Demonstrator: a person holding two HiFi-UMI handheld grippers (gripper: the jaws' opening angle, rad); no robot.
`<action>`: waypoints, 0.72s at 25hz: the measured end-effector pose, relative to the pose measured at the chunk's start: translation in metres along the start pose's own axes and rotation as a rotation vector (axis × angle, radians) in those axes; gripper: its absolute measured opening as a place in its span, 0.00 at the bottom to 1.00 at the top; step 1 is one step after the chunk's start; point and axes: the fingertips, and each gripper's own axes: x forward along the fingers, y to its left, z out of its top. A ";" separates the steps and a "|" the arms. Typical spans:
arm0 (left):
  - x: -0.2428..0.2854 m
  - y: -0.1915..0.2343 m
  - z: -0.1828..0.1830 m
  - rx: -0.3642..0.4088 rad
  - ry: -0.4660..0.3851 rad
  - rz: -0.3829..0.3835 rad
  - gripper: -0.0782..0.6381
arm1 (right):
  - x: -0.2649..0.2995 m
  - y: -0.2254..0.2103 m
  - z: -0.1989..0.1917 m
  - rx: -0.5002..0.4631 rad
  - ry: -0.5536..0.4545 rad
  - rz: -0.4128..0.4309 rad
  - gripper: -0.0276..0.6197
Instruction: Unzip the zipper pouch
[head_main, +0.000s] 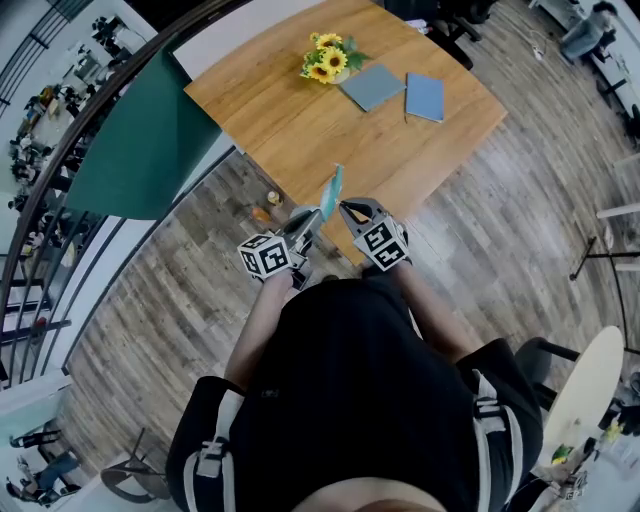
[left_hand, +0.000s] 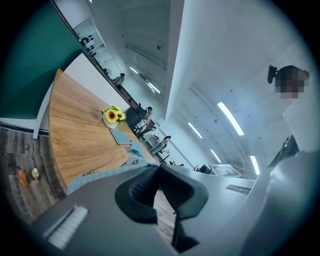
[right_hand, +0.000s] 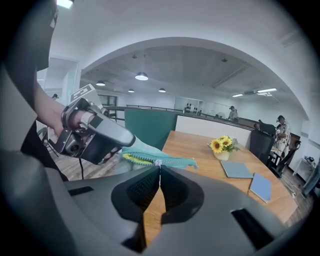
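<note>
A teal zipper pouch (head_main: 331, 192) hangs in the air over the near edge of the wooden table (head_main: 300, 120), standing on edge. My left gripper (head_main: 308, 222) is shut on the pouch's near end; in the left gripper view the teal fabric (left_hand: 100, 172) runs out from between its closed jaws (left_hand: 159, 168). My right gripper (head_main: 344, 207) is shut on the small silver zipper pull (right_hand: 158, 163), right at its fingertips (right_hand: 160, 168). In the right gripper view the pouch (right_hand: 172, 161) lies across, with a yellow strip (right_hand: 134, 159) along the zipper on the left gripper's (right_hand: 122, 141) side of the pull.
On the table's far side stand a pot of sunflowers (head_main: 328, 57) and two blue-grey notebooks (head_main: 372, 86) (head_main: 425, 97). Small bottles (head_main: 268, 205) sit on the wood floor by the table's left edge. A green partition (head_main: 150, 140) rises at the left.
</note>
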 end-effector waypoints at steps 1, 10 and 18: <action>0.000 -0.001 0.000 0.002 0.000 0.000 0.12 | 0.000 0.000 0.000 0.002 -0.001 0.002 0.06; -0.004 -0.007 0.002 0.017 -0.002 -0.007 0.12 | -0.001 -0.003 0.002 0.017 -0.014 -0.011 0.05; -0.008 -0.008 0.001 0.013 -0.002 -0.010 0.12 | 0.000 -0.005 0.001 0.016 -0.008 -0.018 0.05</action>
